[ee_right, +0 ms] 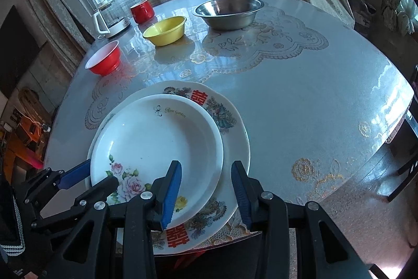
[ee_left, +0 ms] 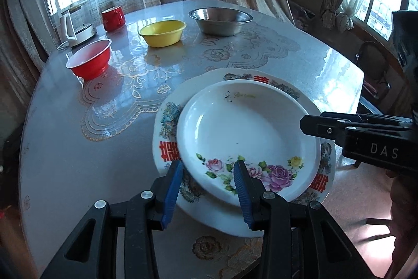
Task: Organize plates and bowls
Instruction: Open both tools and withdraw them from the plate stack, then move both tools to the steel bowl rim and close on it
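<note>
You had the rose plate (ee_left: 243, 127) sitting in the larger plate with red characters (ee_left: 169, 153), both at the near edge of the tabletop (ee_left: 65, 148). The left gripper (ee_left: 207, 187) stood part open astride the rose plate's near rim, one pad outside it and one over the flowers, neither visibly pressing. The right gripper (ee_right: 206, 190) was likewise part open over both rims, holding nothing.

To finish this step well, you would have centred the rose plate before leaving, since it sat off toward one side of the larger one. You would then have drawn both grippers straight back so no pad dragged a rim.

The right wrist view showed your left gripper from the side, its blue pad just beside the rim. The left wrist view showed the right gripper's black fingers over the opposite rim. In both, the red bowl (ee_left: 90, 62), yellow bowl (ee_left: 162, 33) and steel bowl (ee_left: 220, 20) waited toward the far edge, unstacked.
</note>
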The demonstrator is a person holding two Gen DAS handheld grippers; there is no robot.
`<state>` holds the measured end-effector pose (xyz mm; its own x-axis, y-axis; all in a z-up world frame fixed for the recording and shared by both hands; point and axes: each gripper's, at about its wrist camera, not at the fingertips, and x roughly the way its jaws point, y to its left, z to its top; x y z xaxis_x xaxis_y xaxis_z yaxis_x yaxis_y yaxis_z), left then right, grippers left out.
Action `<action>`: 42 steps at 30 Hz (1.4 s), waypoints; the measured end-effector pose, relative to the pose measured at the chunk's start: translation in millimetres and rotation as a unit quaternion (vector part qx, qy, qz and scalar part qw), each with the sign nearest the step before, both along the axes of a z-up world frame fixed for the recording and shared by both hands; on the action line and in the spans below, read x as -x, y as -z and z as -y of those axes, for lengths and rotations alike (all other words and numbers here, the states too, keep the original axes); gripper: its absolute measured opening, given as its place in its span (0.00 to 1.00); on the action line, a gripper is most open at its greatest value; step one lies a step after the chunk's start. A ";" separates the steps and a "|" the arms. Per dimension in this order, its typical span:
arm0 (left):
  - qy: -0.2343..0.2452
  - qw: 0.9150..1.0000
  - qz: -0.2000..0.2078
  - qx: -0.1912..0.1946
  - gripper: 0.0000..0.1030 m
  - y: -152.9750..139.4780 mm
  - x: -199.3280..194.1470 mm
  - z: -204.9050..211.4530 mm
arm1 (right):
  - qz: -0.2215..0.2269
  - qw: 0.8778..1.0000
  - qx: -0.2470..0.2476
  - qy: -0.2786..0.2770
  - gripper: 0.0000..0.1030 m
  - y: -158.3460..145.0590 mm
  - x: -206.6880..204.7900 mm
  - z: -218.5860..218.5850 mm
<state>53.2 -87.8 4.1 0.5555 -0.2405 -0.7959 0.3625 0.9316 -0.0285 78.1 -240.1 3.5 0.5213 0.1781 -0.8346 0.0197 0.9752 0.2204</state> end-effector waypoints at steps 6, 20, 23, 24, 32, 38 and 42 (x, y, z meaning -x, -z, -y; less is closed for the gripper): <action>-0.005 1.000 0.001 0.017 0.41 -5.7 0.4 -5.9 | 0.003 1.000 -0.018 -0.003 0.38 2.1 1.6 2.1; -0.037 0.997 0.028 0.065 0.82 -22.2 -9.2 -12.8 | 0.067 0.994 -0.084 0.016 0.39 -15.3 2.7 28.5; -0.056 0.996 0.027 0.069 0.83 -24.9 -19.8 -16.2 | 0.067 0.993 -0.091 0.029 0.39 -13.7 -5.4 38.7; -0.063 0.995 0.024 0.070 0.84 -25.3 -24.7 -18.1 | 0.067 0.993 -0.093 0.031 0.39 -12.4 -9.1 42.7; -0.125 0.989 -0.011 0.079 0.87 -20.9 -71.8 -35.8 | 0.076 0.992 -0.072 0.075 0.39 -5.1 -50.9 81.4; -0.157 0.984 -0.026 0.079 0.87 -15.6 -107.4 -42.2 | 0.062 0.990 -0.077 0.100 0.46 3.4 -95.1 112.4; -0.157 0.984 -0.036 0.079 0.87 -15.2 -128.3 -41.8 | 0.063 0.988 -0.087 0.108 0.50 5.5 -124.7 126.7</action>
<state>181.6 -46.1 19.2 0.5666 -0.1890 -0.8020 0.0485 0.9793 -0.1965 202.8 -366.8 -2.0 0.6612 0.1873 -0.7265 0.1842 0.8982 0.3992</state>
